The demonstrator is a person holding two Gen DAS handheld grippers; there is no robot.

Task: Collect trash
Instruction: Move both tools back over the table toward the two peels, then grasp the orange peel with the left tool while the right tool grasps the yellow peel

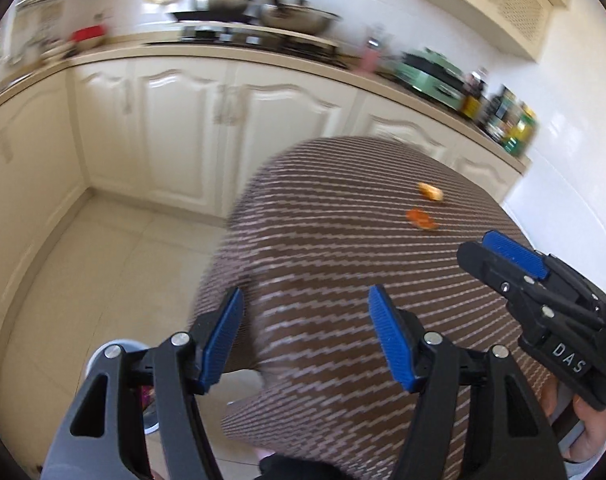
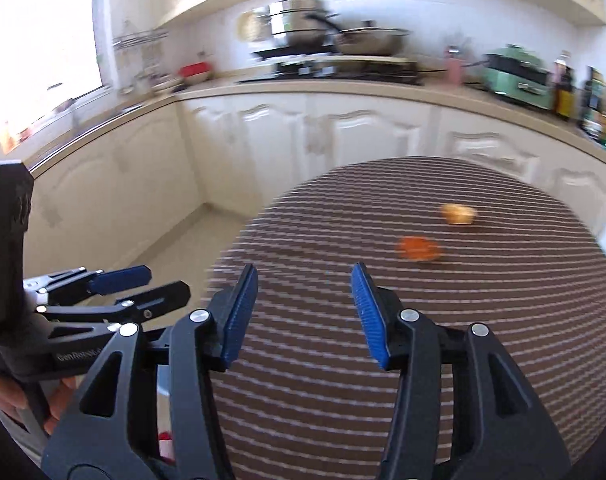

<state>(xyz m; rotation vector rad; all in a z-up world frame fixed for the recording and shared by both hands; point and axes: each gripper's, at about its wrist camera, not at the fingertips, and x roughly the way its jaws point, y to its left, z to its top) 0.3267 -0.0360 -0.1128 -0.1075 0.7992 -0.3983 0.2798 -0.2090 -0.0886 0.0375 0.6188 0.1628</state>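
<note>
Both the left gripper [image 1: 305,332] and right gripper [image 2: 305,312] hang with jaws spread, empty, over the striped round counter [image 2: 343,380]; its left rim drops to tiled floor [image 1: 103,264]. Two orange scraps [image 2: 419,248] lie near each other at one o'clock; cream cabinets [image 2: 287,136] stand behind.

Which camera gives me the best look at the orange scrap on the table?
The right wrist view: the orange scrap lies just beyond the open right gripper, large though blurred. The left wrist view shows it smaller, off to the right.
</note>
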